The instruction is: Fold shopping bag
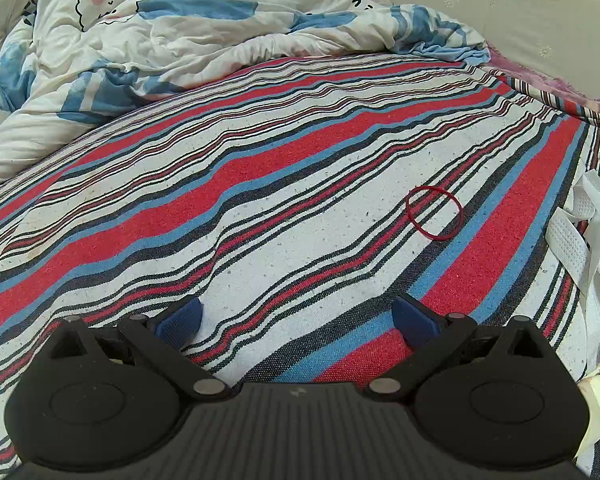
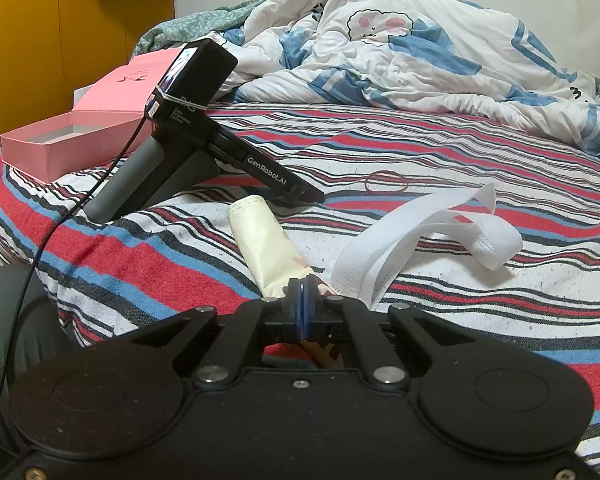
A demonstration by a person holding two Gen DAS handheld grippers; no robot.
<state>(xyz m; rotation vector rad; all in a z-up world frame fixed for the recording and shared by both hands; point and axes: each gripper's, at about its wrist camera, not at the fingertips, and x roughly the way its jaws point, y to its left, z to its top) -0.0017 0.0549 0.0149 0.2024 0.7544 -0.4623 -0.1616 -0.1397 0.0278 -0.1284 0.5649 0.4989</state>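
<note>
On the striped bedspread the shopping bag is lying rolled into a narrow cream bundle, running from the centre of the right wrist view down toward six o'clock. The right gripper is sitting with its blue pads pressed flat together right at the roll's near end; whether any fabric is pinched between them is not clear. White handles are trailing loose toward three o'clock of the roll. The left gripper is standing propped on the bed with its fingers spread wide and nothing between them. A red rubber band is lying at one o'clock from it, untouched. Judging by this, the rolling looks largely done; tucking the handles and probably banding the bundle seem to be remaining.
</note>
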